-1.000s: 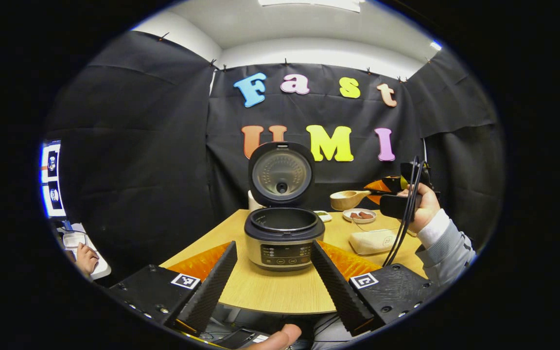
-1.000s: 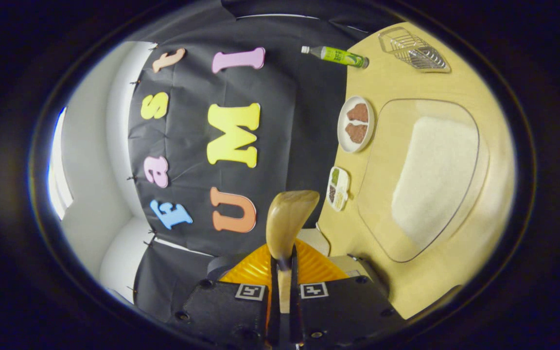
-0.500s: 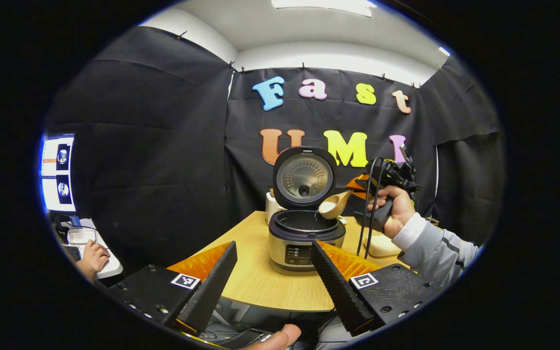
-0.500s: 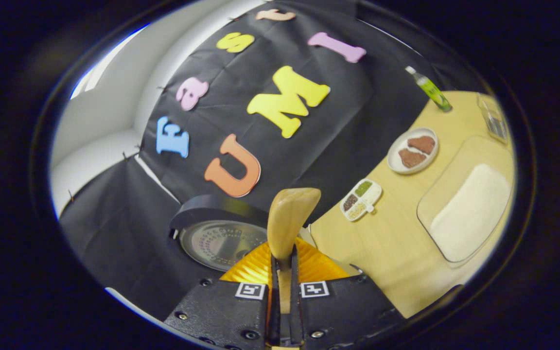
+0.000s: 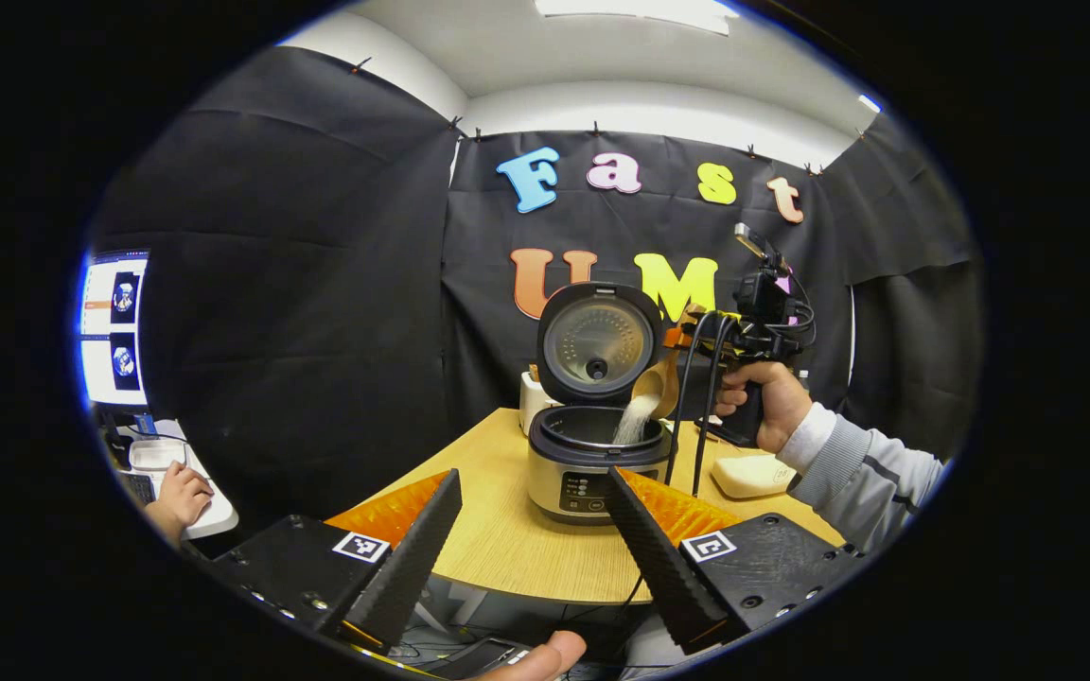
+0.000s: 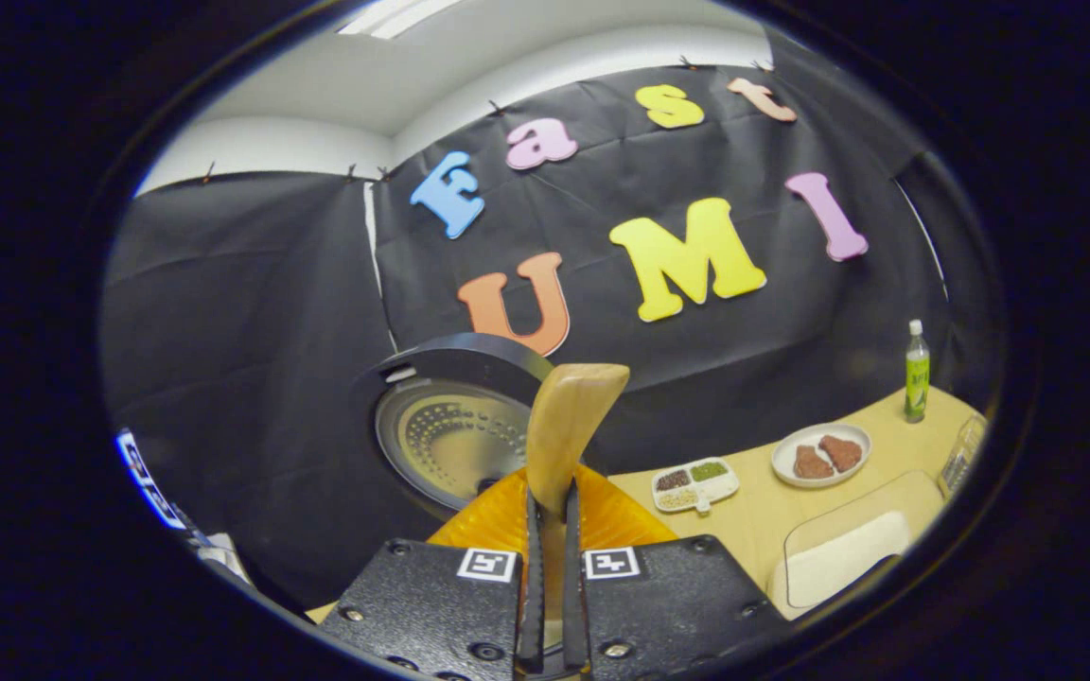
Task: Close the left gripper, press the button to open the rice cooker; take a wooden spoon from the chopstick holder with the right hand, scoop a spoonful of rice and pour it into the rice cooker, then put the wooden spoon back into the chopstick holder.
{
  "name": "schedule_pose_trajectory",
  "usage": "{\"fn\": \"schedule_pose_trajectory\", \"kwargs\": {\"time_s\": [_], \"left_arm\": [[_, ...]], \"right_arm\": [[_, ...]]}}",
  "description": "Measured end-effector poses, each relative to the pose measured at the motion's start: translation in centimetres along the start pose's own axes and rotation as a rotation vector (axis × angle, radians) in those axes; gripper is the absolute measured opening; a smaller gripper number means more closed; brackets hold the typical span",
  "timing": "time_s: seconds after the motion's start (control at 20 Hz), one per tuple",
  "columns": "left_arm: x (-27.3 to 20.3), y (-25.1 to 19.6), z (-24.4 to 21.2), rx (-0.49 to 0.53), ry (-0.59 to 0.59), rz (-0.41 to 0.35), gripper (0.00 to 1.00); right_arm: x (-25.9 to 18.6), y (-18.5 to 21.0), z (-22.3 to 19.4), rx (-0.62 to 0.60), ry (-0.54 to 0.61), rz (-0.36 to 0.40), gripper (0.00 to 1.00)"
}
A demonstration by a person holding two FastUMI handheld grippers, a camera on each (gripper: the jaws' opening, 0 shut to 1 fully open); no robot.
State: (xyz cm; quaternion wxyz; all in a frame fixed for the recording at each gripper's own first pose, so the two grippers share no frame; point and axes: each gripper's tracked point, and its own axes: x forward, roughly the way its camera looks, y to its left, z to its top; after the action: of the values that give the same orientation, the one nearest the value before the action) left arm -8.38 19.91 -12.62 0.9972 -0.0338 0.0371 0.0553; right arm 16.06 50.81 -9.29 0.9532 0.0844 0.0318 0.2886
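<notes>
With the right gripper (image 6: 545,530) clamped on the wooden spoon (image 6: 566,426) just ahead of its fingers and rice (image 5: 635,419) streaming into the rice cooker (image 5: 596,461) while the left gripper (image 5: 531,539) hangs wide open in front, a sideways drift could spill grains past the rim.

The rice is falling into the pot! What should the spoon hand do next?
Probably hold the tilt a moment more: rice streams from the tipped wooden spoon, which the right gripper grips, into the open rice cooker. Then carry it back to its holder.
</notes>
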Motion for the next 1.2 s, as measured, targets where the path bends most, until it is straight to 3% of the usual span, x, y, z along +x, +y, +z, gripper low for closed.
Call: {"fn": "schedule_pose_trajectory", "kwargs": {"time_s": [0.25,0.35,0.55,0.95,1.2], "left_arm": [[0.1,-0.5,-0.2,0.002,0.007,-0.003,0.96],[0.2,-0.5,-0.3,0.007,0.008,0.000,0.96],[0.0,-0.6,0.0,0.000,0.007,0.000,0.96],[0.2,-1.9,-0.1,-0.002,0.023,0.001,0.96],[0.0,-3.5,1.0,0.000,0.005,-0.013,0.96]], "right_arm": [[-0.9,4.4,-1.1,-0.233,-0.023,0.122,0.13],[-1.0,4.9,-1.8,-0.343,-0.024,0.116,0.13],[-0.8,5.7,-3.0,-0.425,0.002,0.123,0.13],[-3.6,4.4,-0.3,-0.453,-0.057,0.109,0.13],[-5.7,-1.0,2.7,-0.421,-0.081,0.042,0.13]]}}
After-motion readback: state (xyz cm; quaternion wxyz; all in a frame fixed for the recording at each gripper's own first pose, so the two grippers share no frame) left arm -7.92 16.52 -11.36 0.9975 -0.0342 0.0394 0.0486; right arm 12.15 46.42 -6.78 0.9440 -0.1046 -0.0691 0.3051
